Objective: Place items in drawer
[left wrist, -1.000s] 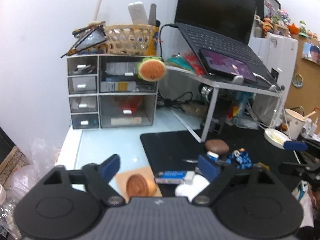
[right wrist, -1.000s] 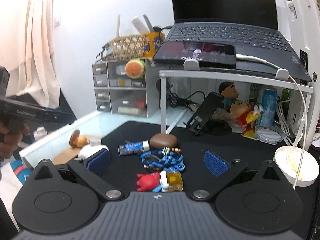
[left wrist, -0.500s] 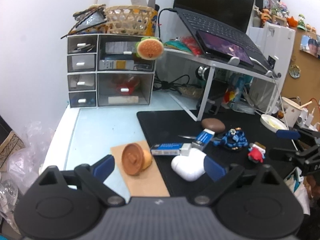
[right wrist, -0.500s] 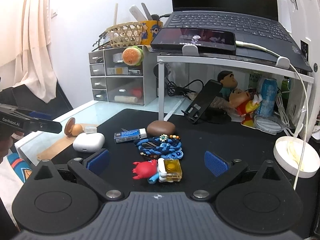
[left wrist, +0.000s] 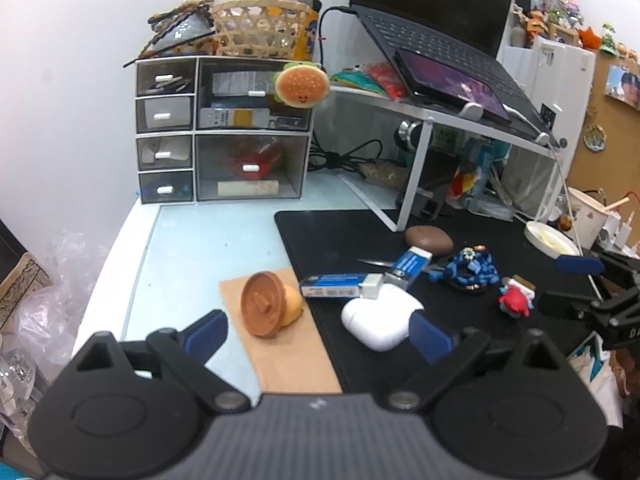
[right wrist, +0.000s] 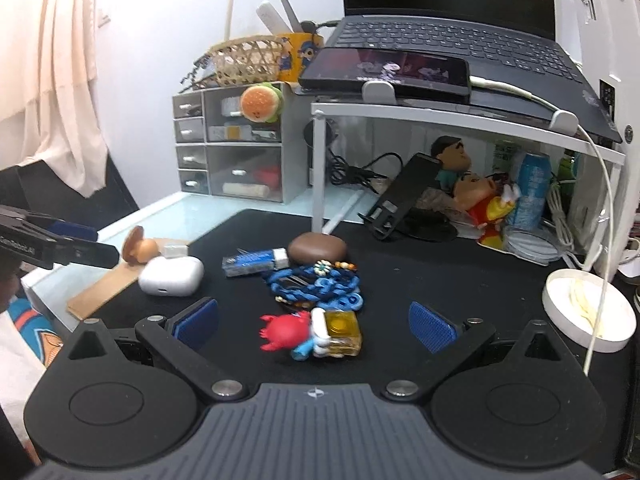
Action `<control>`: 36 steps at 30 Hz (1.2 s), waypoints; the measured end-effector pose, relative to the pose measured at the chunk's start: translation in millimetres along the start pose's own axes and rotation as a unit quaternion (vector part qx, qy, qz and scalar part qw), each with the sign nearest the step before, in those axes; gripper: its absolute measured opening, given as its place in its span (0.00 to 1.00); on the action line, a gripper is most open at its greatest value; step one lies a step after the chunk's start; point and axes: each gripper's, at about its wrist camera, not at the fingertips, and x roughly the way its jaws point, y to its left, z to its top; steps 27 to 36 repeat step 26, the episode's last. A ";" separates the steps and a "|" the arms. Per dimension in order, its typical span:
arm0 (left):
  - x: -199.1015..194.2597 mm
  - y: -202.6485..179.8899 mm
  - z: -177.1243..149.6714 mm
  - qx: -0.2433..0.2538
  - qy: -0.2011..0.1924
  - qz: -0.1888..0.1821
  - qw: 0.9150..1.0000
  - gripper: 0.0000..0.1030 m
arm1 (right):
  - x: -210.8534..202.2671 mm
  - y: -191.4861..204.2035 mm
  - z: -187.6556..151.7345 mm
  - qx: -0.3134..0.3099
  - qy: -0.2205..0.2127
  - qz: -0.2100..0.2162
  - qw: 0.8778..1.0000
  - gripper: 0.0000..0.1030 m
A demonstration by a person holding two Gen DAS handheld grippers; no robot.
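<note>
Both claws wide, items loose on the tabletop

My left claw gapes over the wooden knob and white case; my right claw gapes around the red toy. Both hold nothing. Every drawer in the unit looks closed, well apart, so I can't reach inside.

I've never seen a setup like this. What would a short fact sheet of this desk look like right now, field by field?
setting: cluttered desk with a black mat
drawer unit: at the back left, all drawers shut
left gripper: open, empty, above a white earbud case and a brown wooden stamp
right gripper: open, empty, just behind a red crab toy
other loose items: blue eraser, blue bead bracelet, brown pebble-shaped case
items in drawer so far: none being carried; nothing gripped yet
</note>
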 end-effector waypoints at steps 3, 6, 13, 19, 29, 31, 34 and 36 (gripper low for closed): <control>1.7 0.3 -2.5 0.000 0.005 -0.001 1.000 0.96 | 0.7 0.8 -0.8 -0.002 0.004 -0.001 1.000 1.00; 2.3 -0.8 -4.9 0.004 0.008 -0.003 1.000 0.96 | 1.3 1.5 -1.6 -0.003 0.007 -0.001 1.000 1.00; 0.3 0.6 -4.8 0.002 0.005 -0.004 1.000 0.96 | 2.9 3.3 -3.4 -0.007 0.016 -0.003 1.000 1.00; 1.2 -1.2 -5.3 0.006 0.009 -0.007 1.000 0.96 | 4.2 4.8 -4.9 -0.010 0.023 -0.004 1.000 1.00; 0.3 -1.4 -5.4 0.005 0.006 -0.007 1.000 0.96 | 5.7 6.5 -6.7 -0.013 0.031 -0.005 0.999 1.00; 0.3 -1.4 -5.4 0.005 0.006 -0.007 1.000 0.96 | 5.7 6.5 -6.7 -0.013 0.031 -0.005 0.999 1.00; 0.3 -1.4 -5.4 0.005 0.006 -0.007 1.000 0.96 | 5.7 6.5 -6.7 -0.013 0.031 -0.005 0.999 1.00; 0.3 -1.4 -5.4 0.005 0.006 -0.007 1.000 0.96 | 5.7 6.5 -6.7 -0.013 0.031 -0.005 0.999 1.00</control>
